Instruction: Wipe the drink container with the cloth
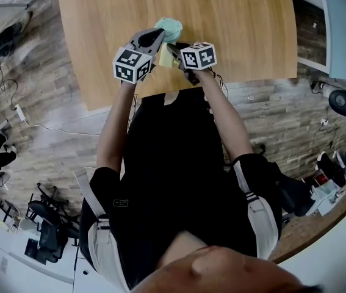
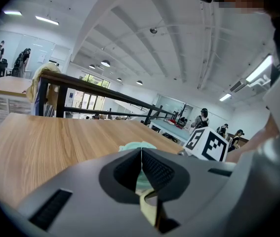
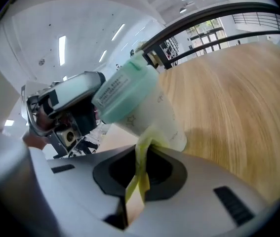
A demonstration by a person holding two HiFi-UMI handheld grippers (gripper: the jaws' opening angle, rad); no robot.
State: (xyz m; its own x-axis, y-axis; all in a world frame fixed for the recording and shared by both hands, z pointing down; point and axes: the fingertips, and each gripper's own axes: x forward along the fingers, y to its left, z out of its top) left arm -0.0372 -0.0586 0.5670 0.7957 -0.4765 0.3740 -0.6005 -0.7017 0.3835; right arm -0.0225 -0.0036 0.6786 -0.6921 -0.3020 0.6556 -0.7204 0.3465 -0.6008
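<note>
Yellow cloth [image 3: 142, 152] on tilted cup [image 3: 152, 112], near tabletop's [image 1: 240, 29] lower edge.
Left hand-held gripper [image 2: 141, 168] clamps the cup, right hand-held gripper [image 3: 138, 182] pinches the cloth; bare wood above.

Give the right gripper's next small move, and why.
Probably slide the right gripper, shut on the yellow cloth, up the white side of the container toward its green lid. The cloth already touches the tilted container near its base, and the left gripper seems to hold it at the lid end.
</note>
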